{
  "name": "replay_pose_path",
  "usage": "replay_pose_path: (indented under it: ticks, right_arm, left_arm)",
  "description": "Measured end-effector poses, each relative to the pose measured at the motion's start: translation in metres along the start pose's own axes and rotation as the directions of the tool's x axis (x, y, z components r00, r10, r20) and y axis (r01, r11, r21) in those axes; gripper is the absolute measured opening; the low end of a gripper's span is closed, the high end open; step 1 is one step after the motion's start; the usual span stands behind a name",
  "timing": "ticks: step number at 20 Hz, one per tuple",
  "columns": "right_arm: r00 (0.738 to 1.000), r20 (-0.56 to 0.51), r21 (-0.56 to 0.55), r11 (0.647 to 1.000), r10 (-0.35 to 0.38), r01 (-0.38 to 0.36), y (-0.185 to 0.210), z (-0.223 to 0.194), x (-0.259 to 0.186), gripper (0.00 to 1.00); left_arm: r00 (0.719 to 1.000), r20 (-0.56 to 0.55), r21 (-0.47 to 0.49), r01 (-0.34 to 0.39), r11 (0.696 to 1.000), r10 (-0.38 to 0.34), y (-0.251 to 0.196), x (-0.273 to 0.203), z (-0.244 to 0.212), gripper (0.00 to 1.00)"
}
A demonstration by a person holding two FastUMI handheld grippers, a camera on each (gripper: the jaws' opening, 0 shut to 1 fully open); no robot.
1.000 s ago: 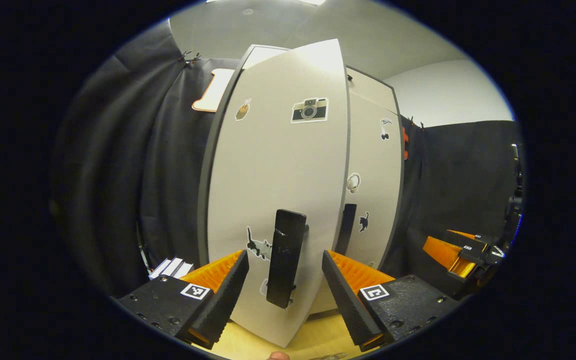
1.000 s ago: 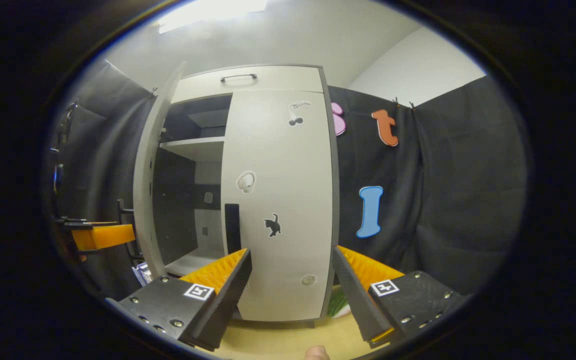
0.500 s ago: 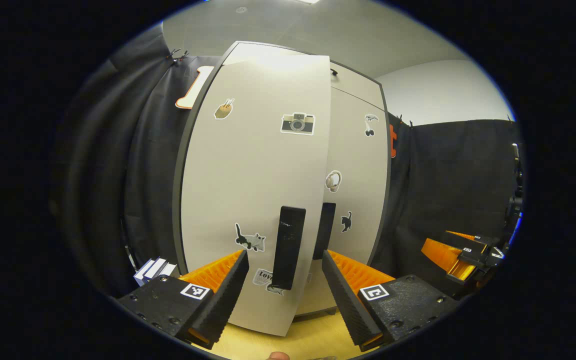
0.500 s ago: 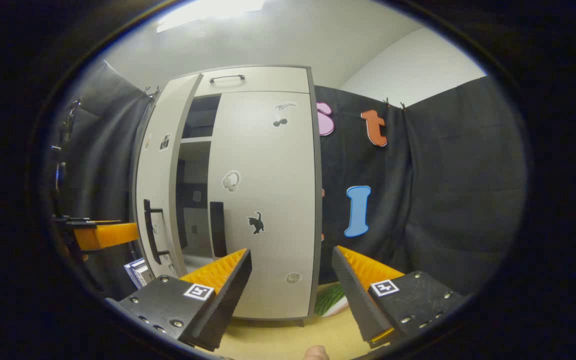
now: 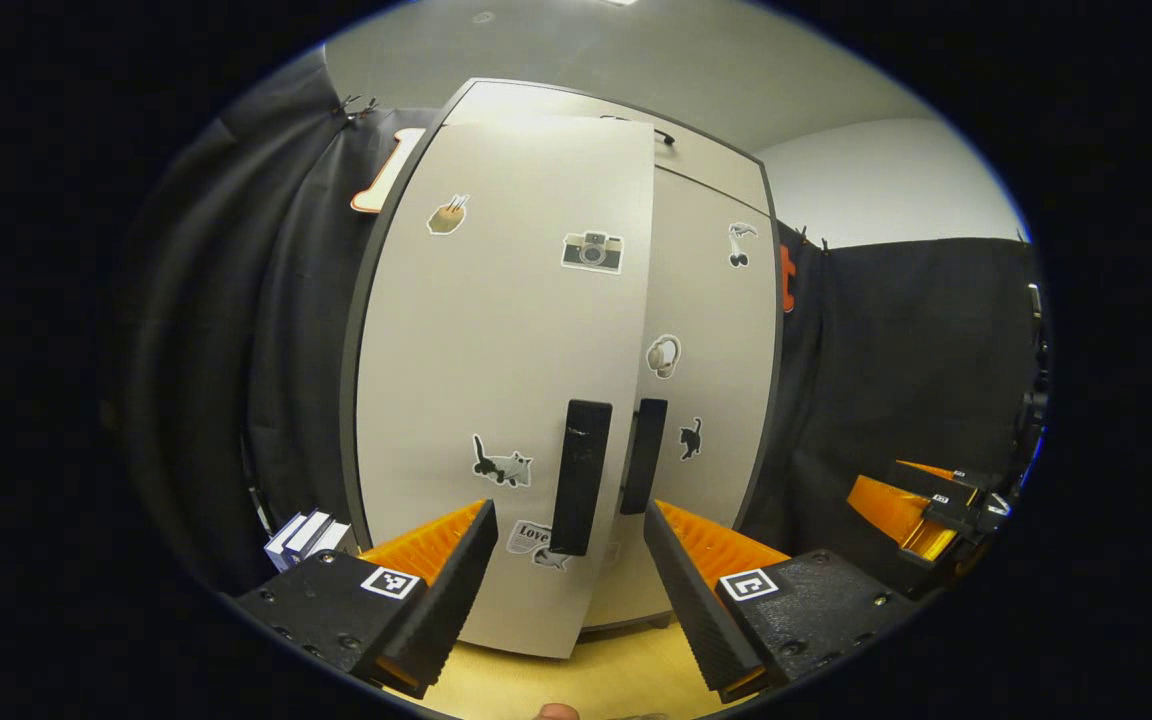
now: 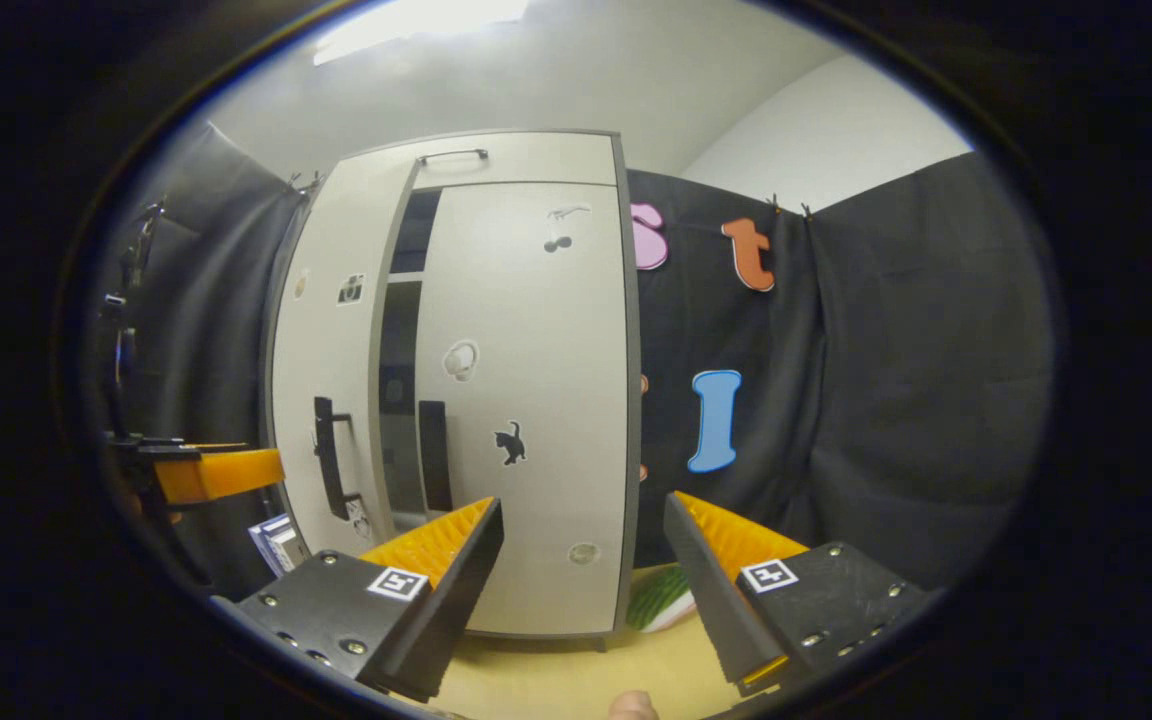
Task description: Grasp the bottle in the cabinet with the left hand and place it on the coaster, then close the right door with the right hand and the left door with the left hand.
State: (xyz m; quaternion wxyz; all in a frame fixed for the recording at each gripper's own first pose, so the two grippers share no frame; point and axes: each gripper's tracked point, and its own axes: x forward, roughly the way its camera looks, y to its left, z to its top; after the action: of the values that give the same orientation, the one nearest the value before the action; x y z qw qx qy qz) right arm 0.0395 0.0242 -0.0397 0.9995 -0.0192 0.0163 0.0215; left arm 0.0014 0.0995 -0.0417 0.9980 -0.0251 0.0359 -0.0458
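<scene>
**Count of things at the cabinet**

One cabinet (image 5: 706, 300) with two doors: the left door (image 5: 496, 380) at 11 o'clock, the right door (image 5: 711, 380) at 1 o'clock. Two black handles (image 5: 581, 478), one per door. Eight stickers (image 5: 593, 251) are countable across both doors. One top drawer pull (image 6: 451, 155) at 12 o'clock. Two grippers: left gripper (image 5: 568, 575), right gripper (image 6: 584, 575).

The left door (image 6: 331, 370) stands nearly shut, so the cabinet's inside (image 6: 404, 330) shows as just a dark sliver between it and the right door (image 6: 526, 400), too narrow to make out. The green thing (image 6: 658, 598) on the table sits half behind the cabinet's corner. The stack of books (image 5: 306, 533) is partly behind the left gripper's finger (image 5: 436, 590), and the stickers' details are too small.
</scene>
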Motion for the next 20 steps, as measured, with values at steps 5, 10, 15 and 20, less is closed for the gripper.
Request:
replay_pose_path:
  ticks: [5, 10, 15, 20]
  right_arm:
    - [1.0, 0.009, -0.001, 1.0, 0.003, -0.003, 0.002, 0.003, -0.004, 0.98]
    - [1.0, 0.013, 0.0, 1.0, 0.005, -0.005, 0.004, 0.005, -0.007, 0.98]
    - [1.0, 0.016, 0.002, 1.0, 0.007, -0.007, 0.006, 0.007, -0.011, 0.98]
    - [1.0, 0.022, 0.003, 1.0, 0.005, -0.005, 0.005, 0.009, -0.014, 0.98]
  left_arm:
    - [1.0, 0.0, -0.001, -0.008, 1.0, 0.008, 0.003, -0.002, 0.0, 0.94]
    - [1.0, -0.003, 0.0, -0.013, 1.0, 0.013, 0.005, -0.006, -0.001, 0.94]
    - [1.0, -0.01, -0.009, -0.019, 1.0, 0.019, 0.007, -0.007, -0.002, 0.94]
    - [0.999, -0.008, -0.002, -0.033, 0.999, 0.033, 0.008, -0.007, -0.001, 0.94]
